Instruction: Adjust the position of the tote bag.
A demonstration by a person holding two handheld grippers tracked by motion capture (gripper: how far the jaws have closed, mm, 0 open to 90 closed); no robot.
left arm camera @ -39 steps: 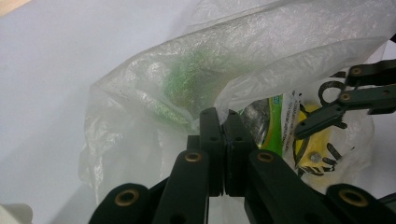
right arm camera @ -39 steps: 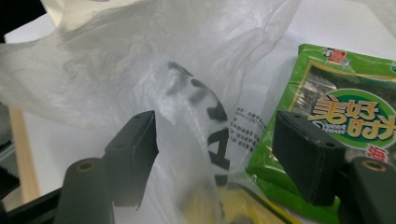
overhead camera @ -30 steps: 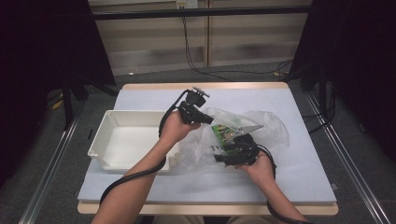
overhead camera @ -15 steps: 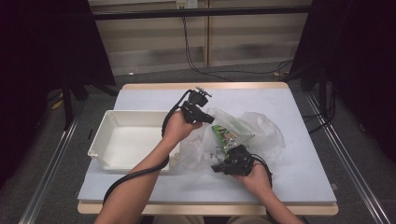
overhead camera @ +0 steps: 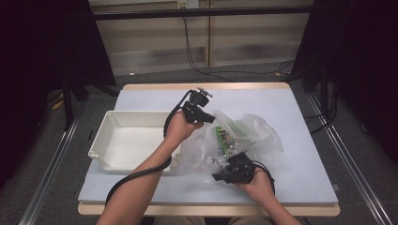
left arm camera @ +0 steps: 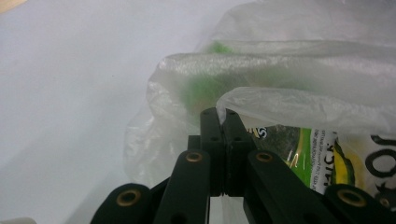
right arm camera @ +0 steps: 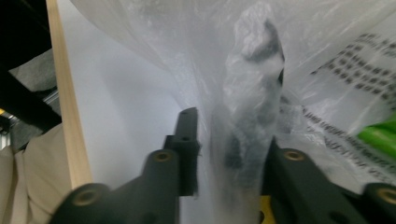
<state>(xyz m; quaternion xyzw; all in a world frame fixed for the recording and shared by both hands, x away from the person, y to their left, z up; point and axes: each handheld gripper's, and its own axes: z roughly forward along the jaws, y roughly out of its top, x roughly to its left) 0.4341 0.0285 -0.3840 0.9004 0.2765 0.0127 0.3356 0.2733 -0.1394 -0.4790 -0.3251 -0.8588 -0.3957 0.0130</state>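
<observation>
Plastic bag (right arm camera: 252, 93) veils one finger of right gripper (right arm camera: 224, 140).

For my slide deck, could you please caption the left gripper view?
Left gripper, jaws shut on a fold of the clear plastic bag, with a green snack packet inside.

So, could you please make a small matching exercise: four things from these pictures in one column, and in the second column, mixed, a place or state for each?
Column one:
1. left claw
2. right claw
3. white tray
4. green snack packet

Column two:
A. lying inside the clear plastic bag
B. shut on a fold of the bag's film
C. at the table's left, beside the bag
D. jaws apart, bag film bunched between them

Pairs: 1-B, 2-D, 3-C, 4-A
</observation>
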